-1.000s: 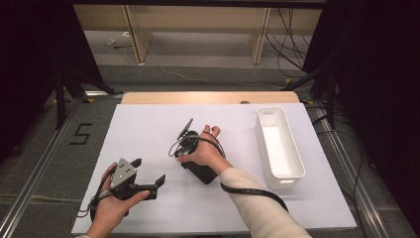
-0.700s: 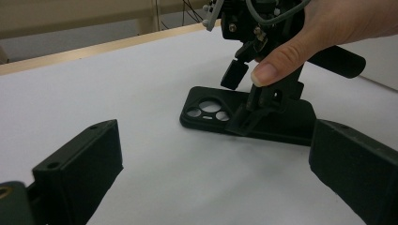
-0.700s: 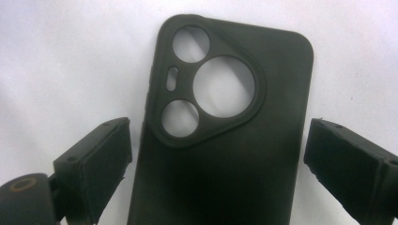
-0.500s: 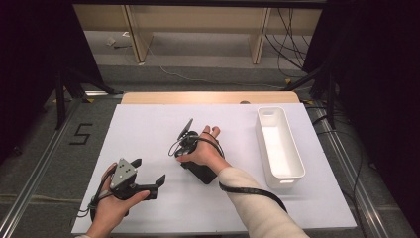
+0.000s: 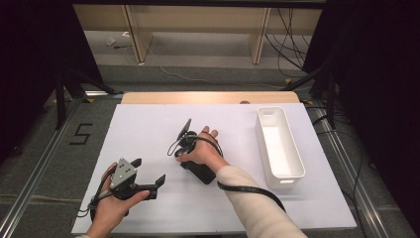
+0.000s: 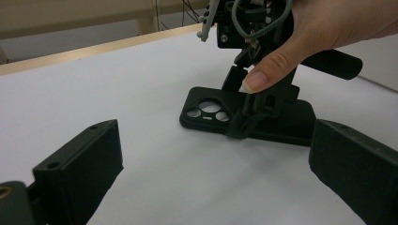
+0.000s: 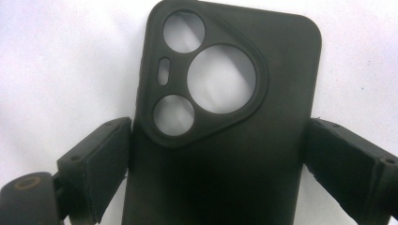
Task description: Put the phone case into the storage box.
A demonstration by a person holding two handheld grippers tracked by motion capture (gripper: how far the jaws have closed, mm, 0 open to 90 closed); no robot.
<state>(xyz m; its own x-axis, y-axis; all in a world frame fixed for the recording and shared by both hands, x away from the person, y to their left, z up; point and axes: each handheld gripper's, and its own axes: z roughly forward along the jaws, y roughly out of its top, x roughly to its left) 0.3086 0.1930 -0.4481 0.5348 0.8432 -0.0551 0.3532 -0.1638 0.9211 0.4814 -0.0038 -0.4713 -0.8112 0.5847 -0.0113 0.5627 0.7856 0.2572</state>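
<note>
Down at the near edge of the white table cover [image 5: 148, 124], the left hand [image 5: 111, 208] holds the left gripper [image 5: 148, 169] low over the sheet. It points across toward the middle, jaws spread wide with nothing between them. It looks like the waiting hand.

A little further in is the work itself. The black phone case [image 5: 200, 171] lies flat on the cover near the table's centre, back upward, camera cut-outs showing. The right hand [image 5: 205, 151] drapes over the right gripper [image 5: 190, 156], fingers loose and partly lifted, wrist bent so the tool tips down onto the case. In the right gripper view the jaws stand wide and straddle the case [image 7: 281, 70] across its width, just below the cut-outs. One pad sits against each long edge. Whether they are squeezing or only resting there, I cannot tell. The left gripper view has the case [image 6: 291, 122] flat on the sheet, no edge raised.

So my read is that this is early going: the approach is made and the grab is lined up, while the lift and carry are yet to come.

Beyond and to the right, well apart from the case, the long white bin [image 5: 277, 148] stands with nothing in it, a likely place for the case to go. Past that runs the table's wooden far edge [image 5: 208, 97].
</note>
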